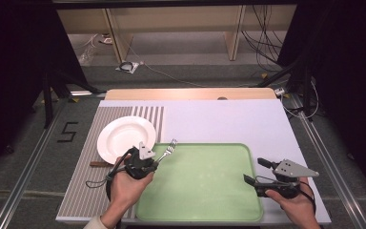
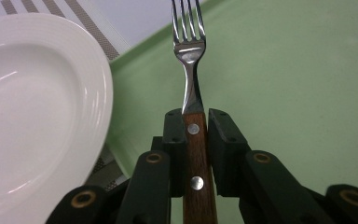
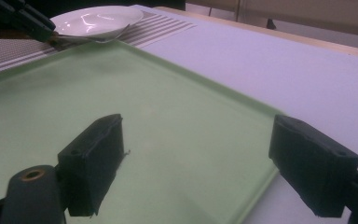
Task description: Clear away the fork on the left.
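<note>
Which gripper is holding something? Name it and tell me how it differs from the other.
The left gripper: it is shut on the wooden handle of the fork, tines pointing out over the green tray. The right gripper is open, with nothing between its jaws.

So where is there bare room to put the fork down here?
Most of the green tray lies bare between the left gripper holding the fork and the open right gripper. The lilac mat beyond the tray is also free. It is crowded at the tray's left corner, beside the white plate.
</note>
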`<state>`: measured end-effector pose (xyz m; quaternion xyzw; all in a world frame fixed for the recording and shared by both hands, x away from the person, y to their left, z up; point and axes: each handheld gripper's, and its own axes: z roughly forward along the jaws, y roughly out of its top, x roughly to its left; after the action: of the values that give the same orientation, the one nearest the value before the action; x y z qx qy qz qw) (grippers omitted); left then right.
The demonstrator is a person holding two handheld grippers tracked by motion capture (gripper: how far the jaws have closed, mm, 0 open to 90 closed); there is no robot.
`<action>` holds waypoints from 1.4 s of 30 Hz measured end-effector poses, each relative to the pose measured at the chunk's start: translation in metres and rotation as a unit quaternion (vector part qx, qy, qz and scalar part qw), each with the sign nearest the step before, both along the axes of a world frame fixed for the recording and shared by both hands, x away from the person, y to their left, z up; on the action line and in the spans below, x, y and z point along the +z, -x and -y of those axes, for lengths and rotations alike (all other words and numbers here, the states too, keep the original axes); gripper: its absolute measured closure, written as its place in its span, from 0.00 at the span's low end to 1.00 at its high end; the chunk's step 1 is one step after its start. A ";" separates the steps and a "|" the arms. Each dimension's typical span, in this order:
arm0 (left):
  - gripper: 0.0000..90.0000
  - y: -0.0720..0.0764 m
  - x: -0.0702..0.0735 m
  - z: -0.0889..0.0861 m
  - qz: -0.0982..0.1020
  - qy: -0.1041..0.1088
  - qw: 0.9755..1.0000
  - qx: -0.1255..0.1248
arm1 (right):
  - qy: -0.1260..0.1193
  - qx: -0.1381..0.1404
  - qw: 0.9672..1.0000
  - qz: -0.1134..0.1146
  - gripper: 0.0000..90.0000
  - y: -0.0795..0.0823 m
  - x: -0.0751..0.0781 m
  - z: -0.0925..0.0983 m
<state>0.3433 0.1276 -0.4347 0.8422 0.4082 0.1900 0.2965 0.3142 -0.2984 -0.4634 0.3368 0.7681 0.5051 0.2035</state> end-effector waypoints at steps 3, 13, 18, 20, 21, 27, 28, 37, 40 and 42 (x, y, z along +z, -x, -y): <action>0.86 0.003 -0.006 0.000 -0.006 -0.002 1.000 0.001 | 0.000 -0.001 1.000 0.003 0.21 0.001 0.000 0.000; 0.85 0.006 -0.018 0.003 -0.021 0.005 1.000 0.017 | 0.004 0.001 1.000 0.002 0.21 0.001 0.001 -0.001; 0.75 0.006 -0.025 0.008 -0.036 0.011 0.999 0.006 | 0.003 0.001 1.000 0.003 0.21 0.001 0.001 -0.001; 0.70 0.007 -0.022 0.007 -0.031 0.017 0.999 0.001 | 0.003 0.000 1.000 0.003 0.21 0.001 0.001 -0.001; 0.70 0.007 -0.019 0.006 -0.026 0.019 0.999 0.002 | 0.004 0.000 1.000 0.004 0.21 0.001 0.001 -0.001; 0.98 0.008 -0.011 -0.014 -0.026 0.009 1.000 0.014 | 0.003 -0.002 1.000 0.003 0.21 0.002 0.001 0.000; 1.00 0.008 -0.013 -0.016 -0.034 -0.002 0.999 0.016 | 0.003 -0.002 1.000 0.003 0.21 0.003 0.001 0.000; 1.00 0.011 -0.030 -0.018 -0.069 -0.029 0.997 -0.002 | 0.005 -0.004 1.000 0.003 0.21 0.004 0.001 0.001; 1.00 0.012 -0.032 -0.017 -0.076 -0.031 0.997 -0.006 | 0.005 -0.004 1.000 0.002 0.21 0.004 0.001 0.001; 1.00 0.014 -0.033 -0.015 -0.081 -0.029 0.996 -0.010 | 0.003 -0.004 1.000 0.003 0.21 0.004 0.001 0.001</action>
<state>0.3296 0.1431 -0.4676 0.8668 0.4171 0.1302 0.2403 0.3105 -0.2994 -0.4625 0.3376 0.7678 0.5030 0.2085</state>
